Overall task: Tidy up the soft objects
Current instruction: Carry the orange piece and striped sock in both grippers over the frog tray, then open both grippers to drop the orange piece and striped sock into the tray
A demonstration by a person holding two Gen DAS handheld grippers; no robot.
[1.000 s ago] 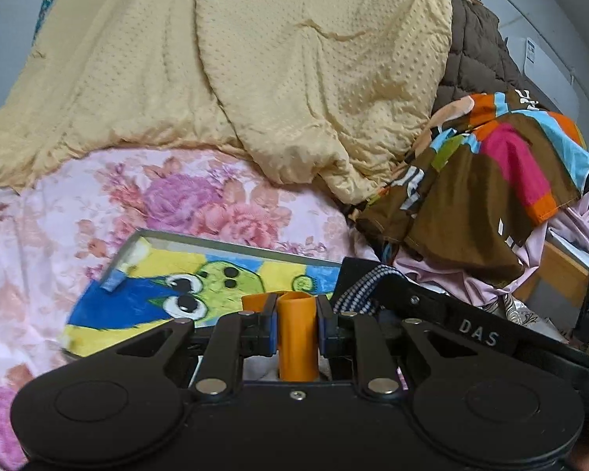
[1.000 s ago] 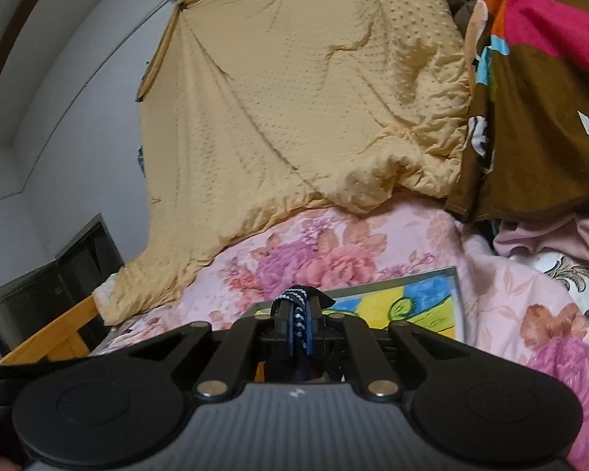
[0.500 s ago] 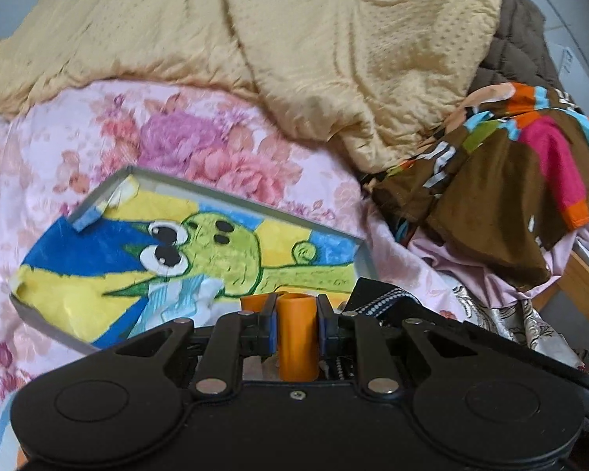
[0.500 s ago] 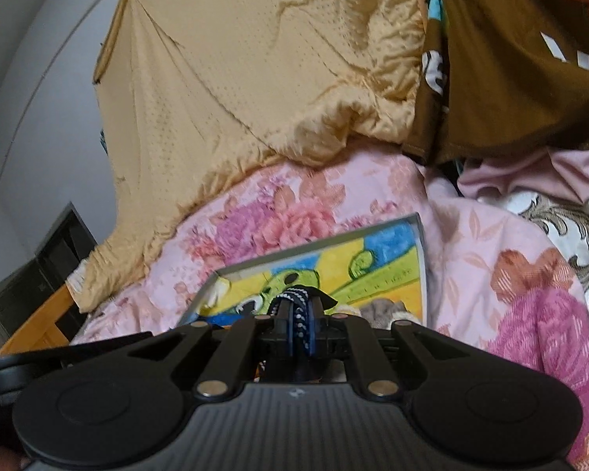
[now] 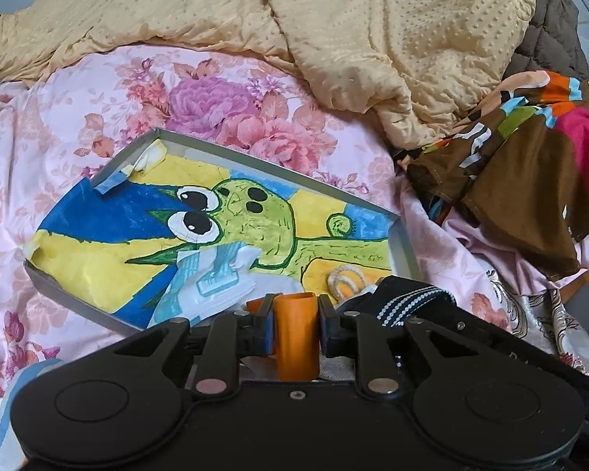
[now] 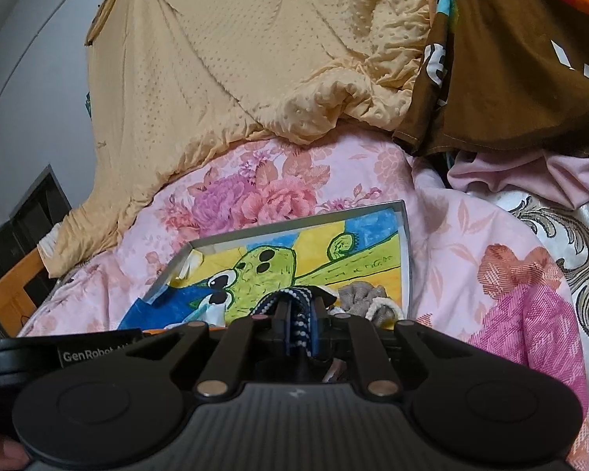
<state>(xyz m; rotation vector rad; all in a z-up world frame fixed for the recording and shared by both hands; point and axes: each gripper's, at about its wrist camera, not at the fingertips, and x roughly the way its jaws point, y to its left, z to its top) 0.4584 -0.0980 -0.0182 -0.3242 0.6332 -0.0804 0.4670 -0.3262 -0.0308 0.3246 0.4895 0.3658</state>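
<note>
Both hands are working over the shallow grey metal tray lined with a cartoon cactus drawing (image 5: 402, 231), which is lying on the pink floral bedsheet (image 5: 224, 98); the step in hand reads as setting soft items down into it.

Left gripper (image 5: 296, 327): jaws standing narrow, pads pressing either side of an orange soft tube-shaped piece (image 5: 297, 337); it is hanging at the tray's near edge, about 6 o'clock of the drawing.

Right gripper (image 6: 299, 320): jaws nearly closed and just now easing apart, with a dark navy strap with white dotted stitching (image 6: 300, 325) pinched between them; it is sitting over the tray's near right corner, around 5 o'clock.

Already lying in the tray: a grey fuzzy scrunchie-like bundle (image 6: 359, 294) and a cream rope loop (image 5: 345, 280), both just beside the strap; a white and pale blue crumpled cloth (image 5: 216, 274) is resting at the near edge, around 7 o'clock.

To do it well, judging from here: bring each piece fully inside the rim before letting go, since both are hovering right at the near wall; keep the strap clear of the scrunchie so it is not dragging it out; release one hand at a time, as the two grippers are crowding each other.

Around the tray: a rumpled pale yellow dotted blanket (image 5: 333, 19) at 12 o'clock; a brown multicoloured patterned garment (image 5: 530, 165) at 3 o'clock.
</note>
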